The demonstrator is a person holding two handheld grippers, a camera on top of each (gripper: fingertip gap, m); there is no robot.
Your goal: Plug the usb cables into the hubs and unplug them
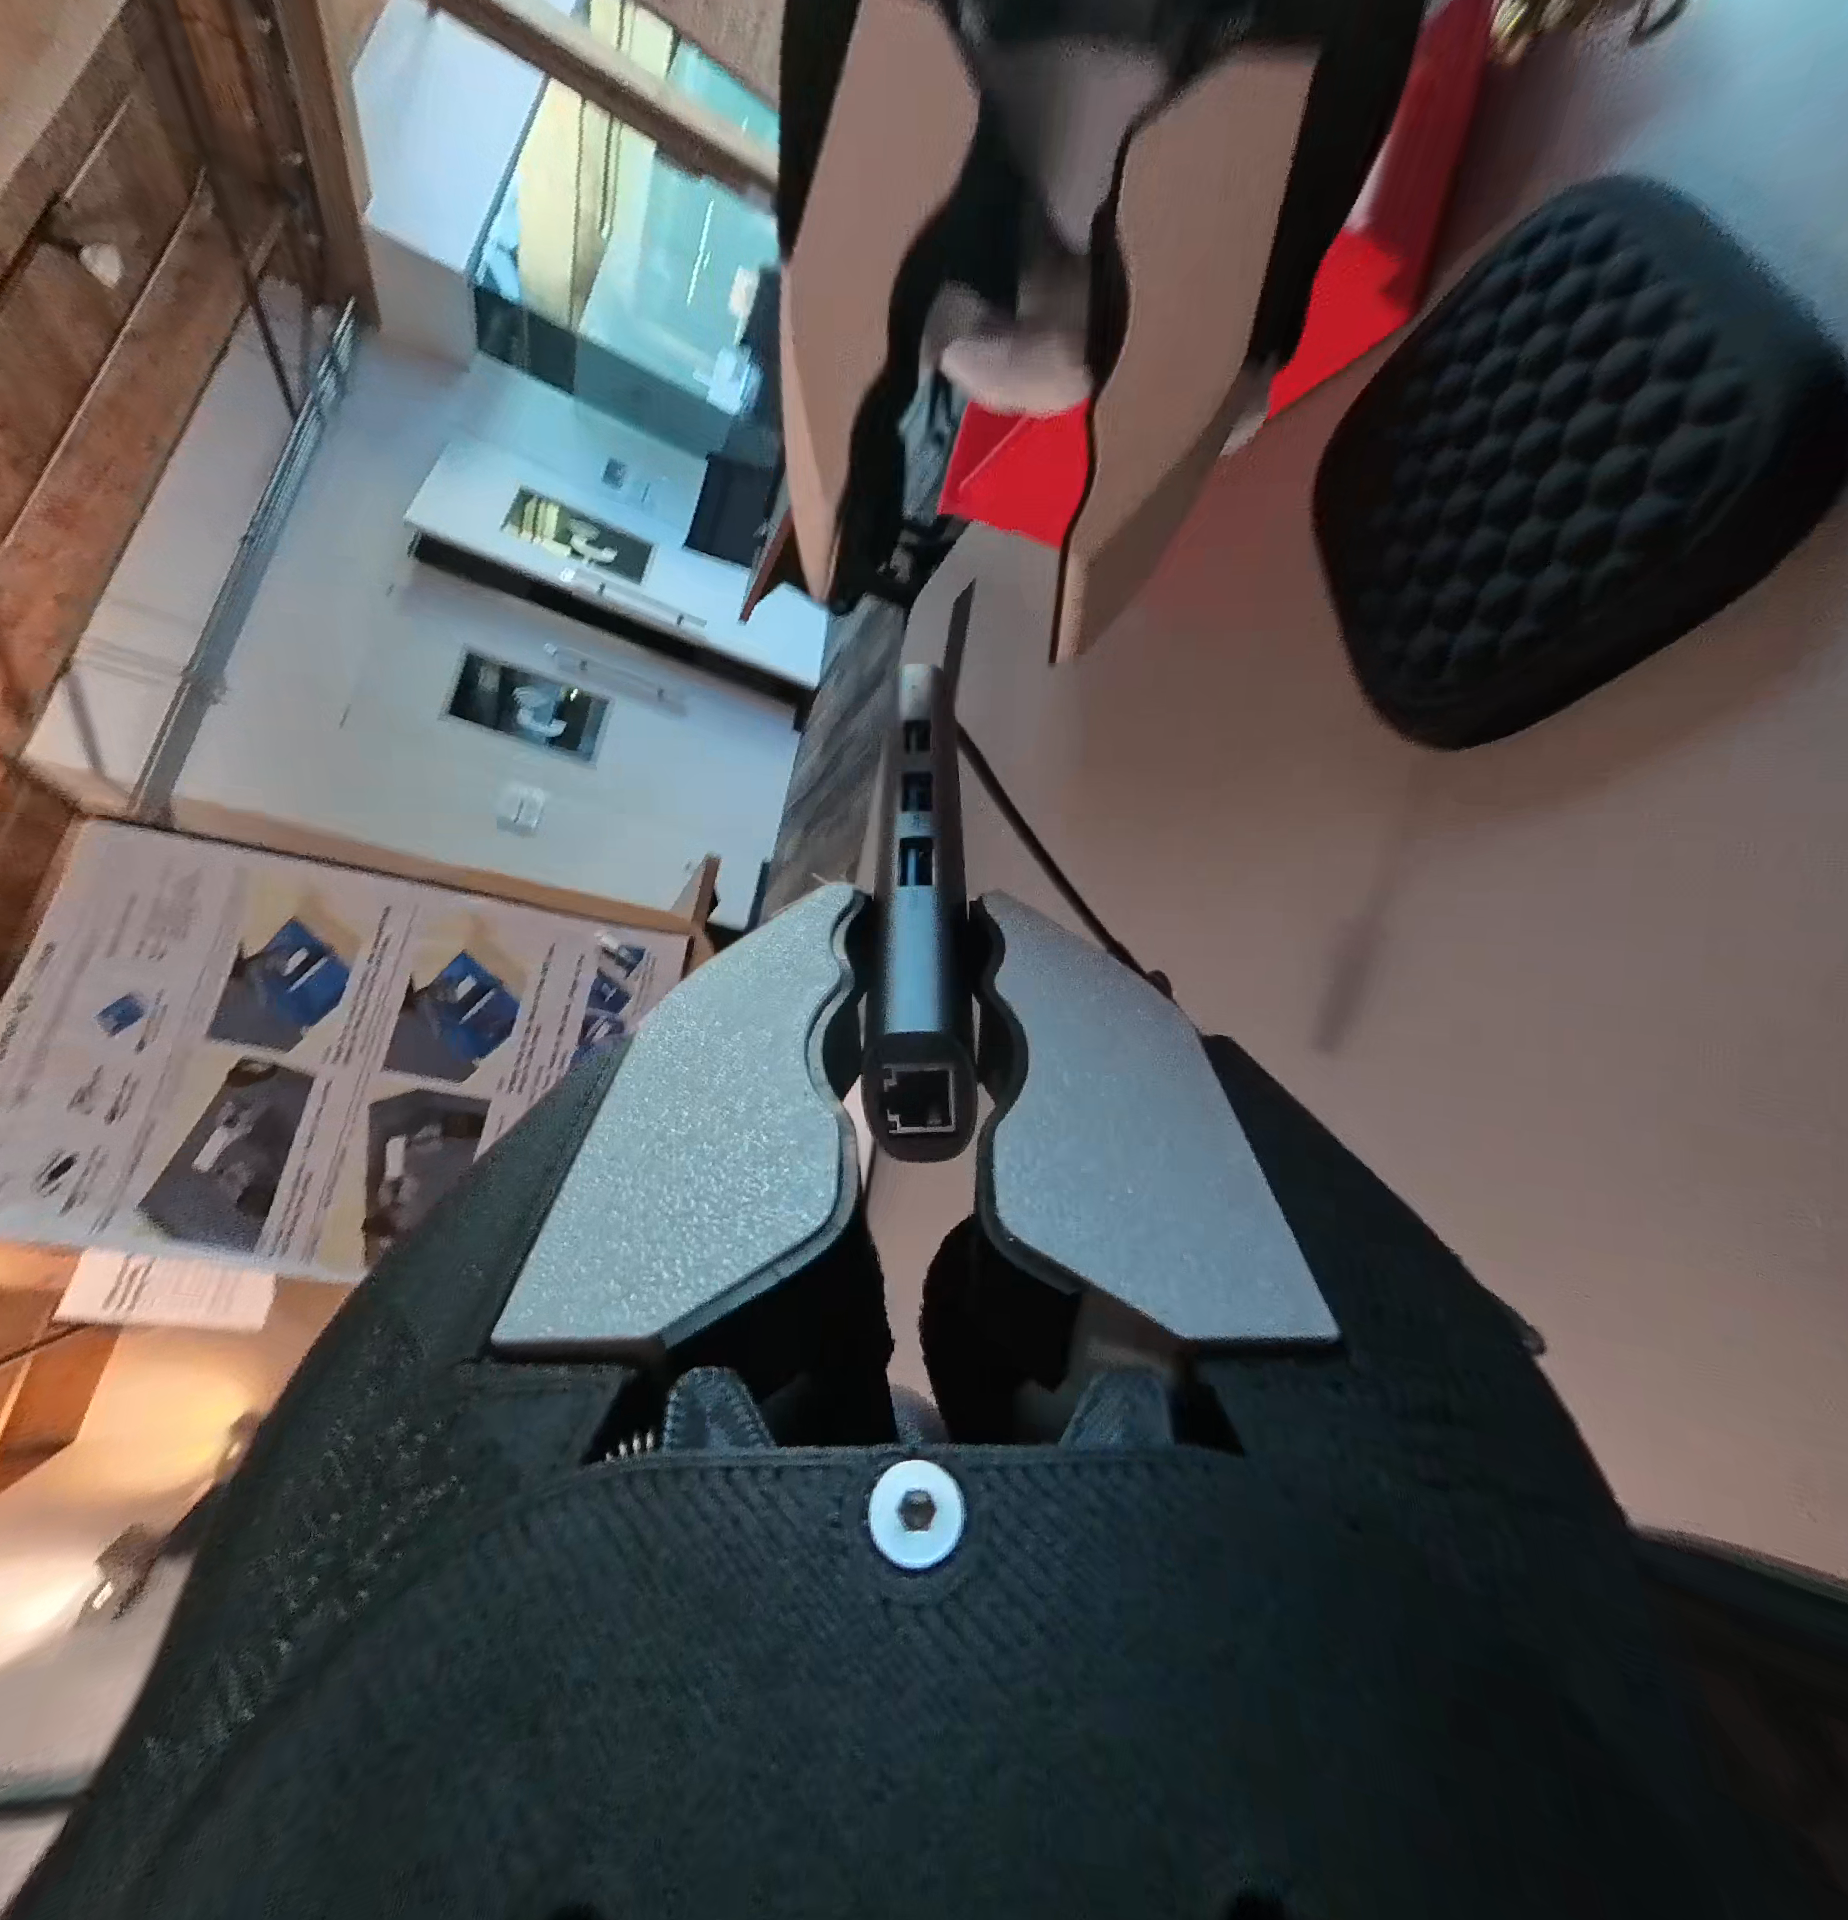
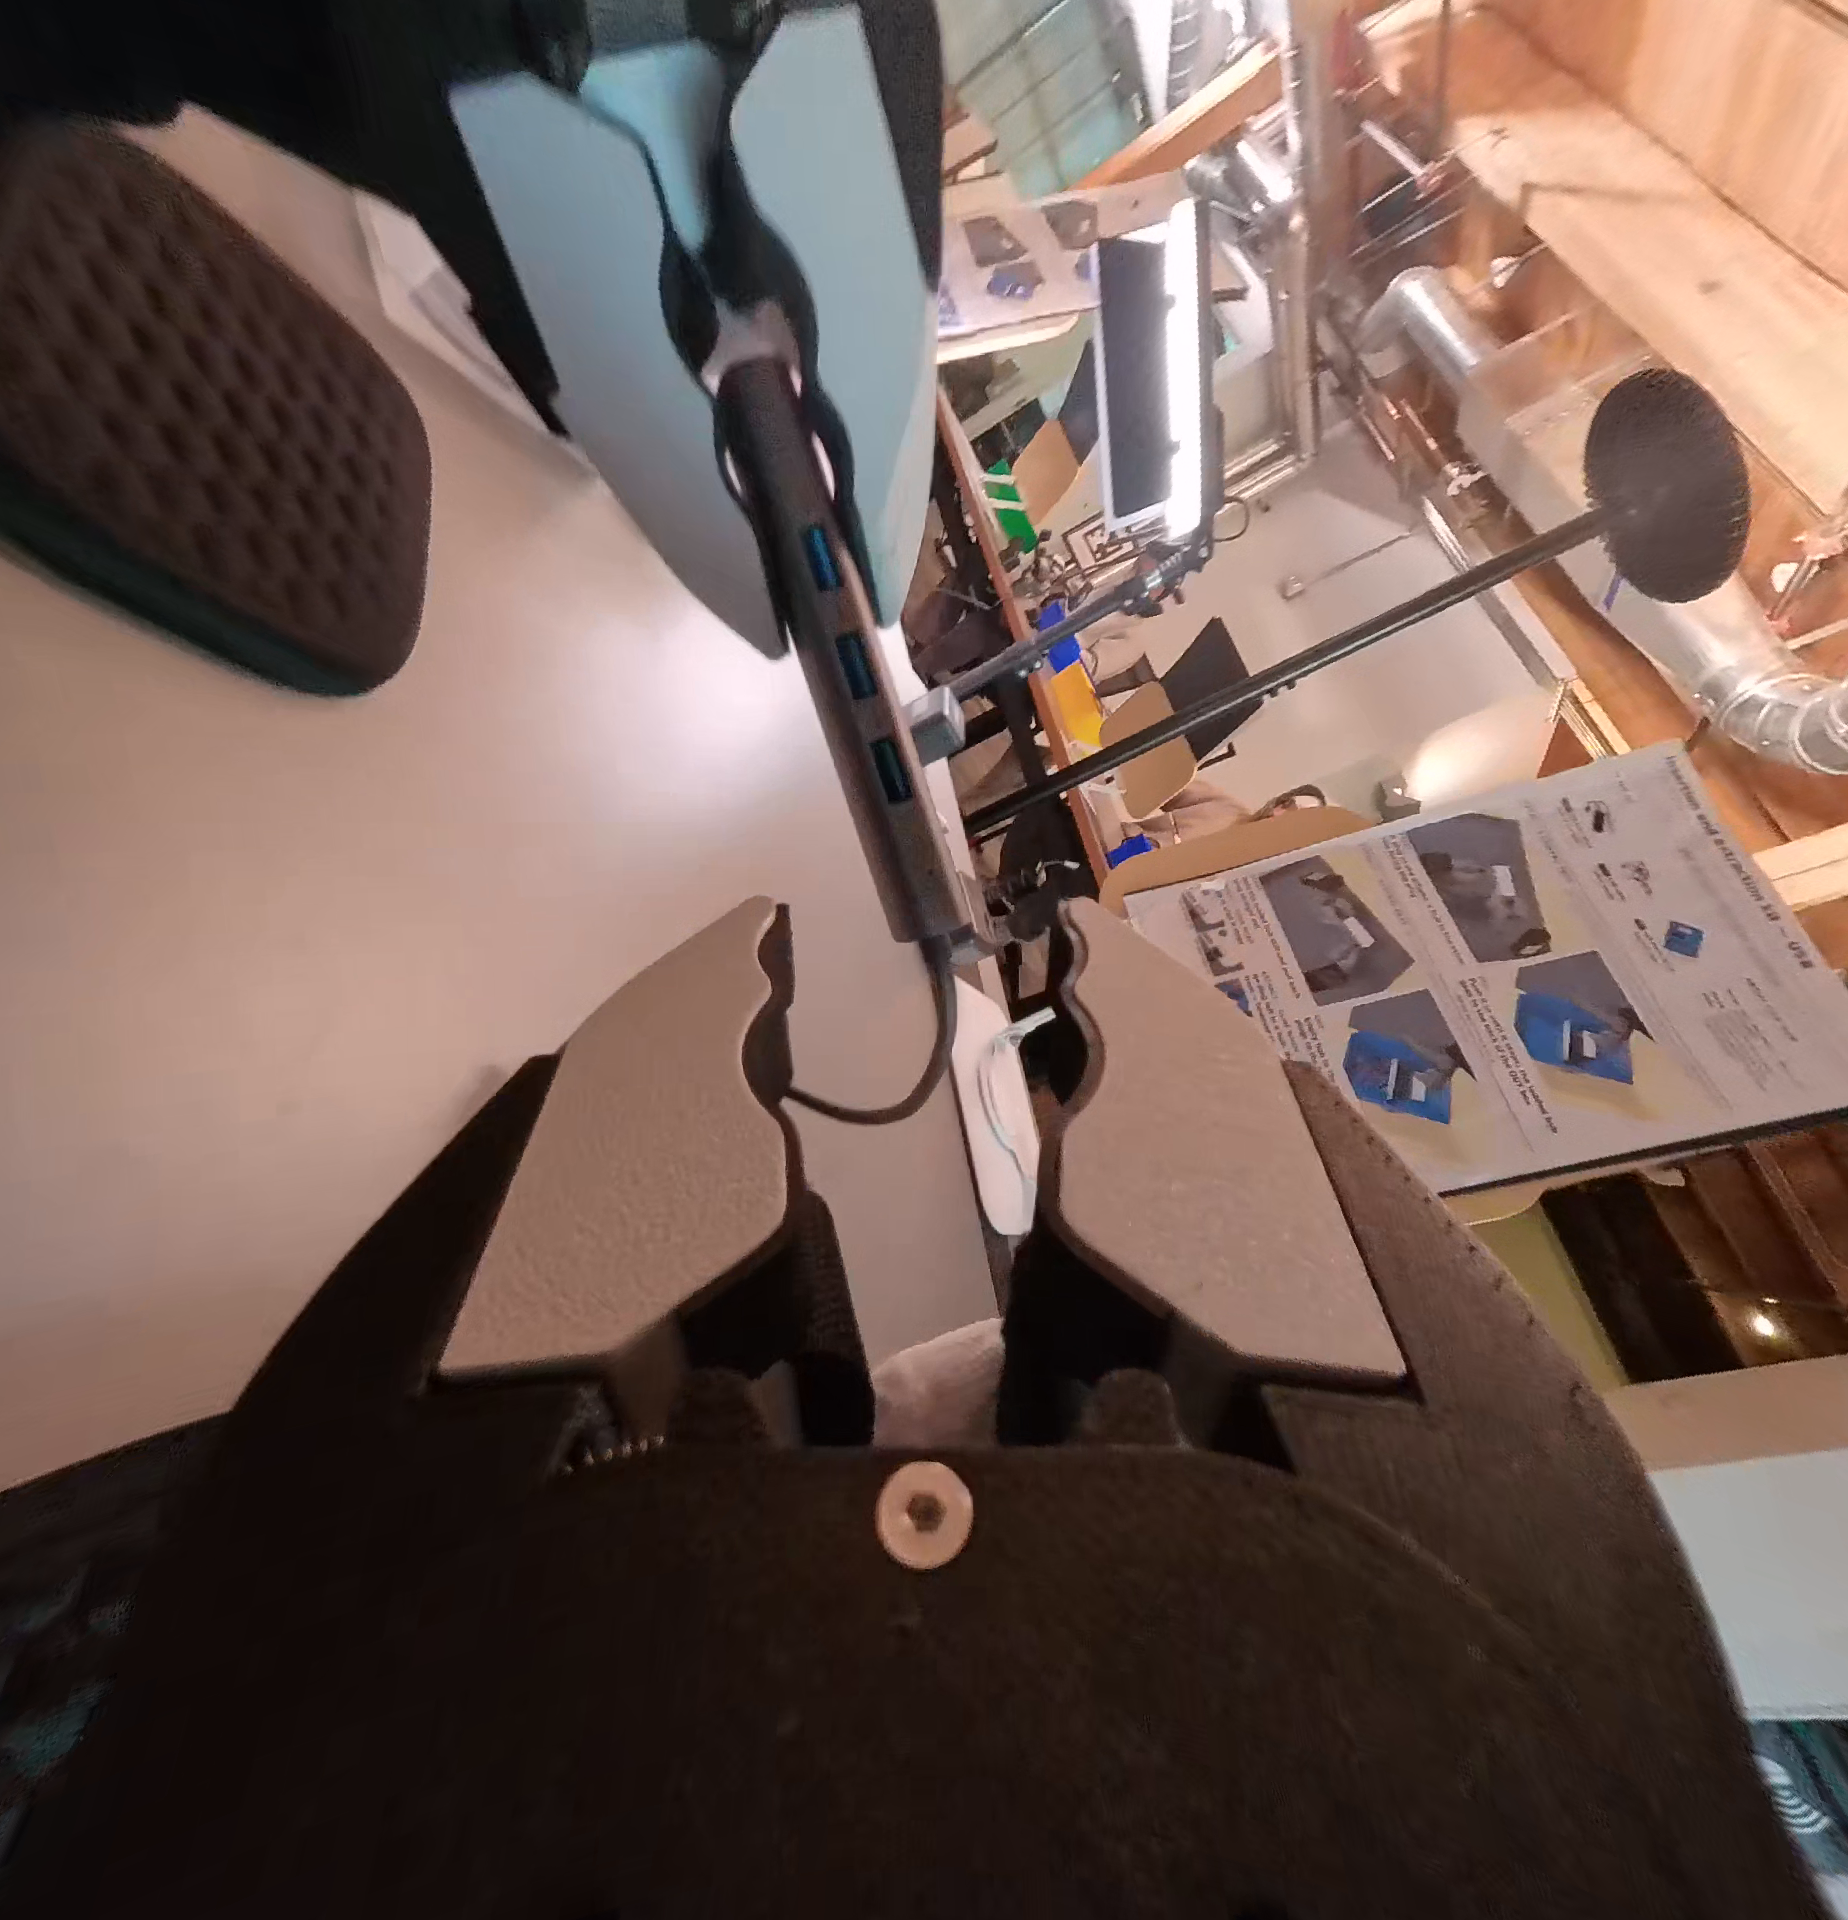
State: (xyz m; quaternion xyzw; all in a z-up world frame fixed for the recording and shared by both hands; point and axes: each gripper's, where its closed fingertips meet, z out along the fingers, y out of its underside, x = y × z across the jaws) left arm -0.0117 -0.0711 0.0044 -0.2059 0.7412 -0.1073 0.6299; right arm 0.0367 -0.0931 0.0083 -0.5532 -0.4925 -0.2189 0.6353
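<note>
The left gripper (image 1: 918, 925) has its jaws clamped on a slim dark grey hub (image 1: 920, 935), gripping it across its narrow body near the end that carries a square network socket. That socket end faces the left camera, and the hub runs away from it with three blue-lined USB ports (image 1: 915, 800) in a row along its upper face, all of them empty. A thin black cable (image 1: 1045, 862) leaves the hub's far end and trails over the pale worktop (image 1: 1522, 1039).

In the right wrist view the same hub (image 2: 858, 675) reaches in from the left gripper (image 2: 764, 353), which shows farther off at the top with its grey fingers pressed against the hub's sides. The right gripper (image 2: 925, 935) sits just short of the hub's cable end, its jaws apart and holding nothing. The hub's black cable (image 2: 878, 1101) loops down between the two grey fingers (image 2: 650, 1122) and curves back toward the edge of the worktop (image 2: 380, 935). A white coiled cable (image 2: 1003, 1101) lies at that edge, just beyond the loop.

A black quilted case (image 2: 172, 416) rests on the worktop to one side, well apart from the hub. A printed instruction sheet (image 2: 1502, 966) with small photographs stands propped beyond the worktop's edge.
</note>
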